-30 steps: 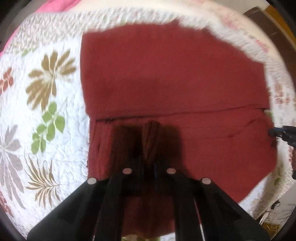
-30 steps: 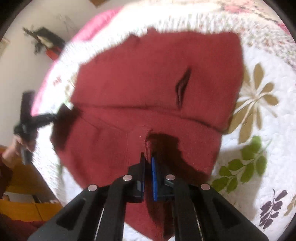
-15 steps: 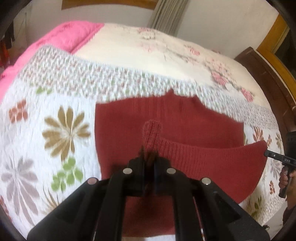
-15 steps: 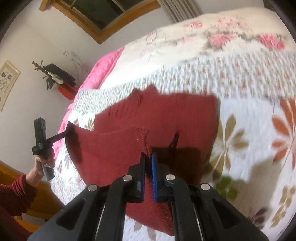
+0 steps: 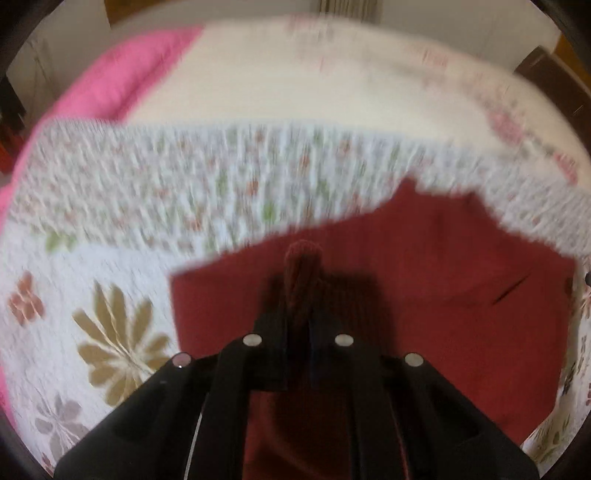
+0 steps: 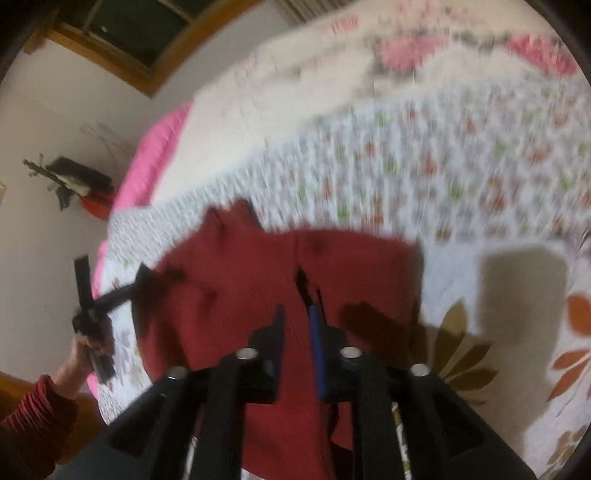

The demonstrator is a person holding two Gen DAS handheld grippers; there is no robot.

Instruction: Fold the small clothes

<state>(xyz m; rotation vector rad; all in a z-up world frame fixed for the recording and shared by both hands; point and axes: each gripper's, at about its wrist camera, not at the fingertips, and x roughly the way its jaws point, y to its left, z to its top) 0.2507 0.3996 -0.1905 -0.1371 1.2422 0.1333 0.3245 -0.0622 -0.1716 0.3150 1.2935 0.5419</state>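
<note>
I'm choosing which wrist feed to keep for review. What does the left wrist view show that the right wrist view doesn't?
Only the left wrist view shows the left gripper up close, shut on a bunched fold of the red garment. Only the right wrist view shows the right gripper open over the cloth, the person's left hand and a window. Both show the garment, the floral quilt and the pink bedding.

A floral quilt (image 5: pixel 122 332) with tan and rust flower prints covers the bed. Beyond it, toward twelve o'clock, lies a cream bedspread (image 5: pixel 332 81) with pink roses; a pink blanket (image 5: pixel 122 77) sits at ten o'clock. A wood-framed window (image 6: pixel 122 40) sits high at eleven o'clock in the right view.
</note>
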